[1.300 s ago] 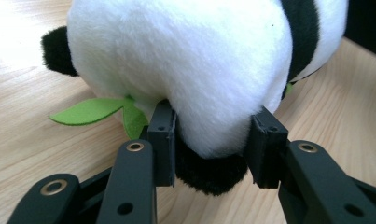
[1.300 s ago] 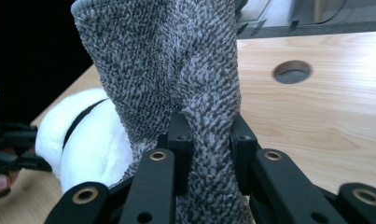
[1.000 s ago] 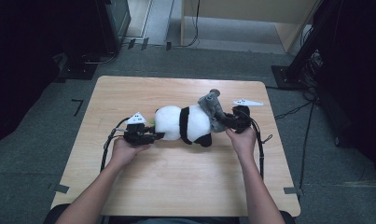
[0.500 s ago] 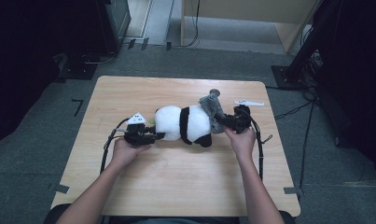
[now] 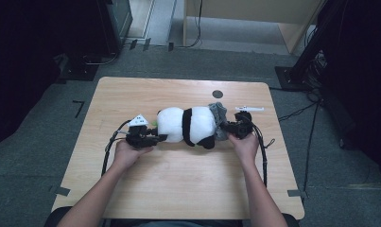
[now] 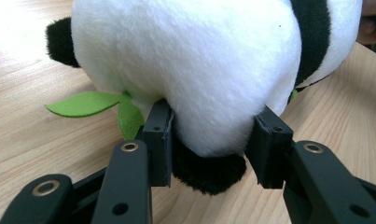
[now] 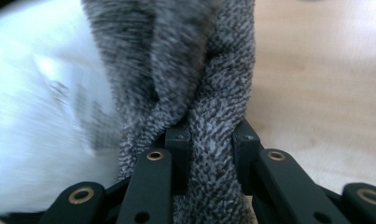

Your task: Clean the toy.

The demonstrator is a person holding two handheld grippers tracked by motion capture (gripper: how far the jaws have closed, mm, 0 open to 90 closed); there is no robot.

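Wooden table point(image 5: 178, 189) carries a plush panda point(image 5: 188, 125) lying mid-table. Left gripper point(image 5: 156, 138) clamps its white end, anchoring it; right gripper point(image 5: 224, 126) pinches the grey knit garment point(image 5: 219, 120) at the panda's opposite end, probably to work it along the body.

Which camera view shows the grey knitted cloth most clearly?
The right gripper view: the grey cloth is close, pinched between the claw's pads. The high view shows it small at the panda's end. The left gripper view gives nothing of it.

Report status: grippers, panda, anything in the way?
Left gripper shut on panda. Right gripper shut on grey cloth. Panda lying on table. Nothing in the way.
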